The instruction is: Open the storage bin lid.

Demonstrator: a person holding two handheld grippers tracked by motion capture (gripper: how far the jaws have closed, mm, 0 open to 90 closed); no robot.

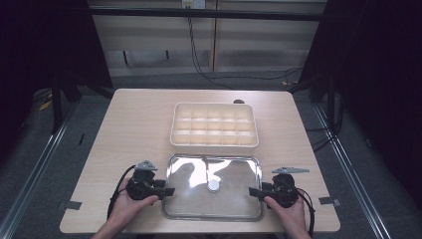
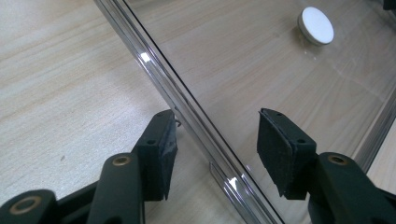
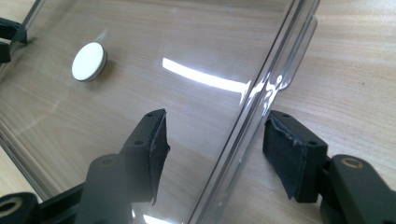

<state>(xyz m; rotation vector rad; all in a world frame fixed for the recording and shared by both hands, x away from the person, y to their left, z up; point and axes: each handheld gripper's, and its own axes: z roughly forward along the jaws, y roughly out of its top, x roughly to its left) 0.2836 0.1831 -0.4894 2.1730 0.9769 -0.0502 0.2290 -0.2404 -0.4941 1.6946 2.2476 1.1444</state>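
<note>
High view had the clear lid [image 1: 214,186] lying flat on the tabletop [image 1: 134,124], just in front of the cream compartment tray [image 1: 214,125]. Left tool [image 1: 168,191] and right tool [image 1: 255,192] both open, straddling opposite lid edges, pads not pressing. Could easily slip on that glossy rim, or lift crooked with an uneven squeeze, probably knocking the tray.

Each bare hand holds a black gripper: left gripper [image 1: 168,191] at seven o'clock, right gripper [image 1: 252,191] at five. Grey three-cornered plates top both, black cables trail back, and brass-ringed screw holes mark the jaw arms, with ragged dark pads [image 2: 273,147].
</note>
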